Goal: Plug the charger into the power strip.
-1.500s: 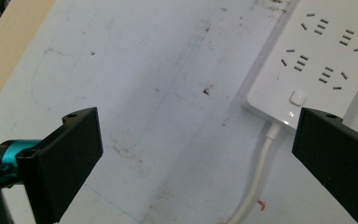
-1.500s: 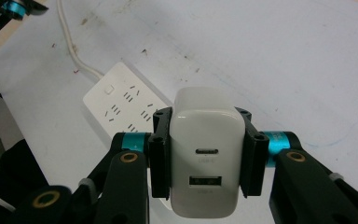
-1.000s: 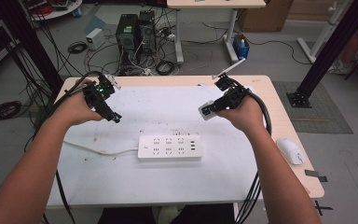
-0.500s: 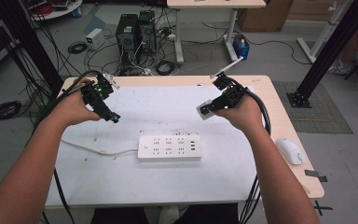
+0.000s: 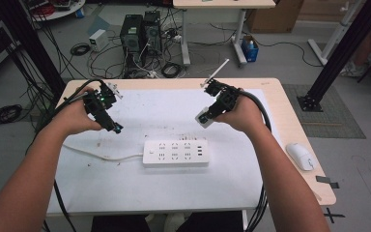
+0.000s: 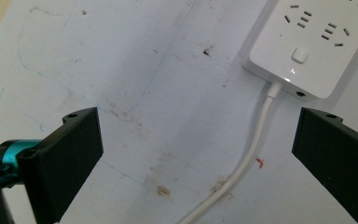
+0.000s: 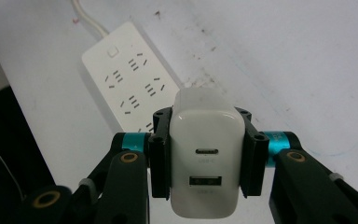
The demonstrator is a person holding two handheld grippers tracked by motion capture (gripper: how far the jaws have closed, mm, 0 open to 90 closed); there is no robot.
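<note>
Below us, we saw a table (image 5: pixel 280 121) covered by a white sheet (image 5: pixel 174 183) marked with small stains. On the sheet, near its middle, lay a white power strip (image 5: pixel 175 153), flat, sockets facing up. Its white cord (image 5: pixel 96 153) ran off toward the person's left side.

We saw the left gripper (image 5: pixel 107 115) held above the sheet, to the left of the power strip and apart from it. From the left gripper view, its two black jaws stood wide apart with nothing between them, and the switch end of the power strip (image 6: pixel 314 44) and the cord (image 6: pixel 247 158) lay on the sheet beneath.

We saw the right gripper (image 5: pixel 207 116) held above the sheet, just beyond the right end of the power strip. Its jaws were closed on the two sides of a white charger (image 7: pixel 206 163), gripping it firmly. The charger showed two ports on the face toward the camera. It hung in the air over the power strip (image 7: pixel 133 79), not touching it.

A white mouse (image 5: pixel 300 155) lay on the bare table at the right edge.
</note>
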